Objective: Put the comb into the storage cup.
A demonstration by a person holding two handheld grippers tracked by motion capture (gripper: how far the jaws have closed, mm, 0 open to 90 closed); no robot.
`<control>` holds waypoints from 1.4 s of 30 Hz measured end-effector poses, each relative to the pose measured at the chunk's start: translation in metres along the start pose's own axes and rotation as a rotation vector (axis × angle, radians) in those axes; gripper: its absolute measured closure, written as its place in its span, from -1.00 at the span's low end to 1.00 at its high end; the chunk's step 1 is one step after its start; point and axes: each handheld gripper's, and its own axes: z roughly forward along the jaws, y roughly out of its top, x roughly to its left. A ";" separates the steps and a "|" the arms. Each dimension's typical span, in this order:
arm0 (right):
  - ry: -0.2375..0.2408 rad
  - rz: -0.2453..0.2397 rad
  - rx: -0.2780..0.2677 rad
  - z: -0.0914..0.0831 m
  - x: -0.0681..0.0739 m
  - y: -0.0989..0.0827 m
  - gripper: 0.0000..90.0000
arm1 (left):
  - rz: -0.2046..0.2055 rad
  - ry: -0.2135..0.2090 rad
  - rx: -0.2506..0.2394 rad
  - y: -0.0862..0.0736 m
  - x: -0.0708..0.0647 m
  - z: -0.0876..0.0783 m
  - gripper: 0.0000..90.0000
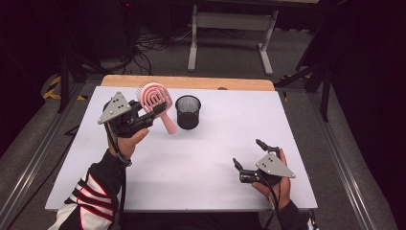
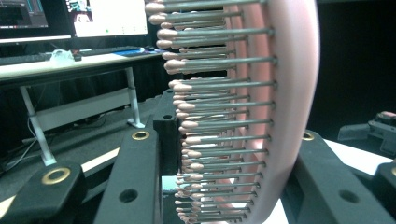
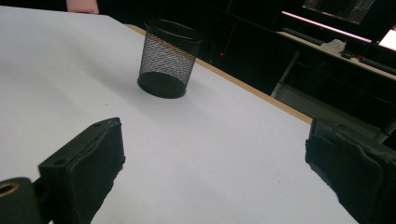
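i'm holding the brush (image 1: 154,97) in my left gripper (image 1: 152,109), jaws clamping the head, raised just left of the cup (image 1: 187,111). risk: the grip is sitting on the bristles (image 2: 219,121) and the curved back, so it could be twisting or slipping as i'm tipping the handle toward the cup; the light mesh cup could be toppling if clipped. brush is pink, round head, grey pins with pink tips. my right gripper (image 1: 249,155) is resting open, holding nothing, well apart on the table (image 1: 230,191).
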 end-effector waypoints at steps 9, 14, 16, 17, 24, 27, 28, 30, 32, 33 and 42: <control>0.031 -0.004 0.019 -0.001 0.005 -0.005 -0.88 | 0.019 0.004 -0.002 0.017 0.004 0.010 0.41; 0.034 0.002 0.021 -0.002 0.005 -0.006 -0.88 | 0.024 0.011 -0.008 0.024 0.006 0.016 0.41; 0.036 0.004 0.022 -0.003 0.005 -0.006 -0.88 | 0.029 0.014 -0.002 0.026 0.008 0.019 0.41; 0.035 0.003 0.022 -0.003 0.005 -0.006 -0.88 | 0.027 0.016 -0.002 0.027 0.009 0.021 0.41; 0.035 0.004 0.024 -0.002 0.005 -0.007 -0.88 | 0.029 0.020 0.001 0.029 0.012 0.030 0.41; 0.034 0.001 0.025 -0.002 0.005 -0.007 -0.88 | 0.024 0.018 0.008 0.030 0.014 0.034 0.41; 0.034 0.001 0.025 -0.002 0.005 -0.007 -0.88 | 0.026 0.022 0.005 0.030 0.014 0.035 0.41; 0.036 -0.001 0.025 -0.002 0.005 -0.006 -0.88 | 0.018 0.019 0.004 0.031 0.015 0.038 0.41; 0.038 -0.001 0.025 -0.002 0.005 -0.006 -0.88 | 0.024 0.026 0.009 0.031 0.015 0.040 0.41; 0.038 -0.001 0.026 -0.002 0.005 -0.007 -0.88 | 0.023 0.025 0.010 0.031 0.016 0.042 0.41; 0.044 0.000 0.025 -0.001 0.005 -0.007 -0.88 | 0.020 0.029 0.022 0.032 0.020 0.056 0.41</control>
